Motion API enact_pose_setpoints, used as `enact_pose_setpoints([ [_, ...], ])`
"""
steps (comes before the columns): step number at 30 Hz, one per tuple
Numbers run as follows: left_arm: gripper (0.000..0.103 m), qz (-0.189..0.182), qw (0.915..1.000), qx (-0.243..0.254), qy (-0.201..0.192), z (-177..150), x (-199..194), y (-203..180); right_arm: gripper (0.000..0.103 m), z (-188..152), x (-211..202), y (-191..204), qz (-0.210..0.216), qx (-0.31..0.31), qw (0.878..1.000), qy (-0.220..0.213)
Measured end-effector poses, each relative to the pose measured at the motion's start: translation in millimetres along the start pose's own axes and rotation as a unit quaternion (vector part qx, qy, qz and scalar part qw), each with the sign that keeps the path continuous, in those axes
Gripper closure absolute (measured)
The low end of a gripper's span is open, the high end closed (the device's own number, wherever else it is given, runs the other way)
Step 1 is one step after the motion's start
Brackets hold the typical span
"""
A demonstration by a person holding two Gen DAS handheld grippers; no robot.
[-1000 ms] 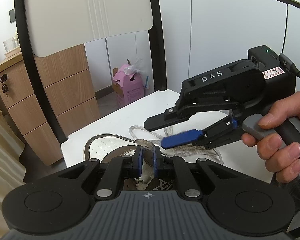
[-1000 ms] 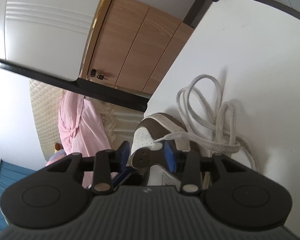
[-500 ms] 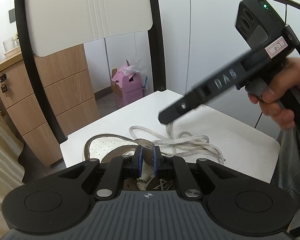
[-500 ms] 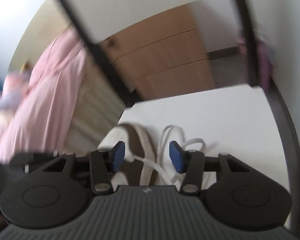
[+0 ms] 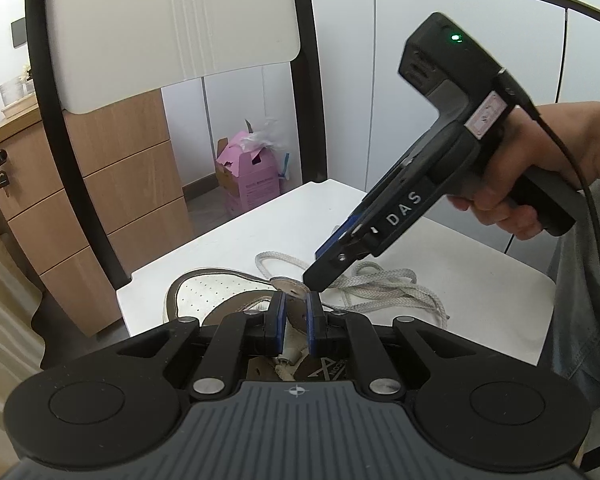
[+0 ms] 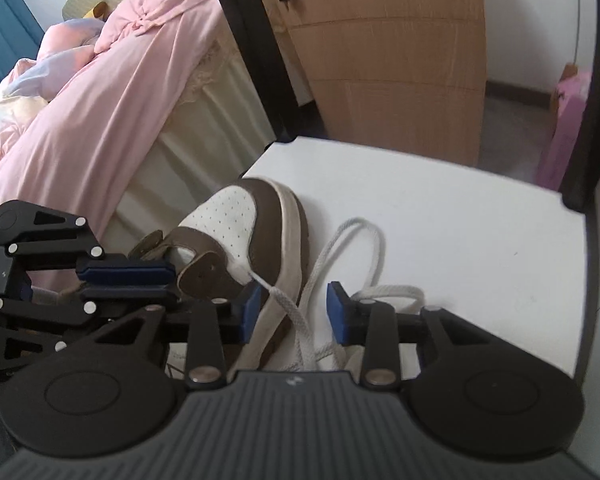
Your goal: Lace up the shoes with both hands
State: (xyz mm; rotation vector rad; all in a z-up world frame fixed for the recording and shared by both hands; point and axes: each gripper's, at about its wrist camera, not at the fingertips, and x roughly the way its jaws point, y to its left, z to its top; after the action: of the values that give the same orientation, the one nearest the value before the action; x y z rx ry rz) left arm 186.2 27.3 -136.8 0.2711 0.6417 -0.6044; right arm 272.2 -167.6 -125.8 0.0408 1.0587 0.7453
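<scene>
two tools over a brown shoe (image 6: 256, 216) on the table (image 6: 460, 208): left tool (image 5: 296, 322) clenched on its eyelet flap, right tool (image 6: 294, 312) released, just been closing around the lace (image 6: 288, 304).

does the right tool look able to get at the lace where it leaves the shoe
Probably yes: the right tool is open, the lace runs between its pads, and nothing blocks it. The left tool holds the shoe flap beside it.

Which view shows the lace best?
The right wrist view: the lace leaves the shoe and runs between the open right gripper fingers. In the left wrist view that gripper hides part of its loops.
</scene>
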Motion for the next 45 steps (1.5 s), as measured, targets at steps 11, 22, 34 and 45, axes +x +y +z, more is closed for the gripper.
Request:
enact_pose_setpoints([
  [11, 0.092, -0.009, 0.9999, -0.012, -0.002, 0.3, -0.4, 4.1, 0.100, 5.3, 3.6, 1.5, 0.054, 0.042, 0.998, 0.002],
  [22, 0.089, -0.127, 0.9639, -0.217, -0.088, -0.3, -32.2, 60.5, 0.100, 16.3, -36.0, 28.6, 0.065, 0.024, 0.995, -0.067],
  [34, 0.089, -0.201, 0.8868, -0.399, -0.116, -15.7, -24.9, 106.6, 0.100, 21.2, -55.4, 61.5, 0.081, -0.018, 0.993, -0.080],
  [45, 0.100, -0.225, 0.8676, -0.431, -0.105, -21.8, -14.5, 111.6, 0.100, 20.7, -60.0, 75.5, 0.083, -0.024, 0.993, -0.084],
])
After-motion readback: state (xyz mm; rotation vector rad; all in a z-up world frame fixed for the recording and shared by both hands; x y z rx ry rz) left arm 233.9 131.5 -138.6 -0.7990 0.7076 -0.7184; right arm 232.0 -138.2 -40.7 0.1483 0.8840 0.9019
